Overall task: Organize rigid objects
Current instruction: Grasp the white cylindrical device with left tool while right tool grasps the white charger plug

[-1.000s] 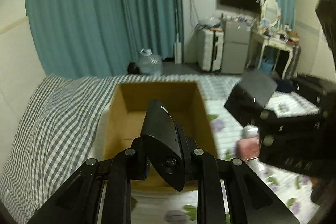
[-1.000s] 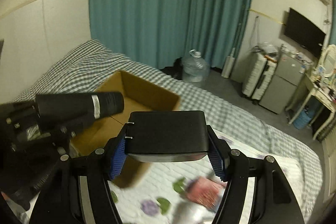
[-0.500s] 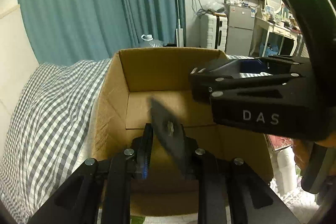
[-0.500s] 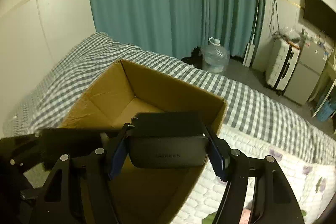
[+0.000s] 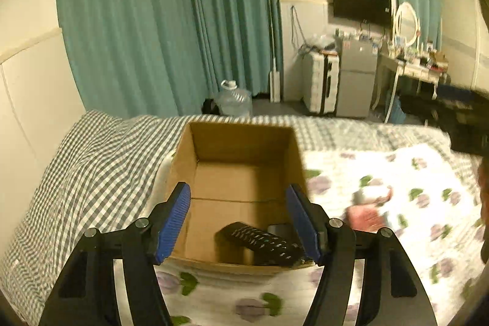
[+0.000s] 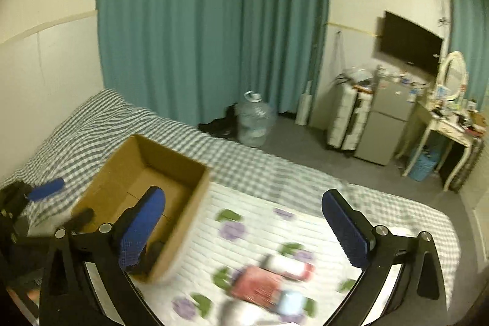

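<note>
An open cardboard box (image 5: 183, 161) (image 6: 195, 203) sits on the bed. A black remote control (image 5: 259, 242) lies in its near right corner, with a dark block (image 5: 278, 229) just behind it. My left gripper (image 5: 238, 219) is open and empty above the box's near edge. My right gripper (image 6: 244, 228) is open and empty to the right of the box, over the floral sheet. A blurred pink box (image 6: 259, 287) and a small white and red item (image 6: 288, 266) lie on the sheet below it; they also show in the left wrist view (image 5: 366, 210).
The bed has a grey checked cover (image 5: 91, 173) on the left and a white floral sheet (image 5: 397, 188) on the right. Teal curtains, a water jug (image 6: 255, 118), suitcases, a small fridge and a dressing table stand beyond the bed.
Both grippers have opened. The remote has left the left gripper and the black block the right one; both now lie in the box. Both grippers have pulled back and up.
</note>
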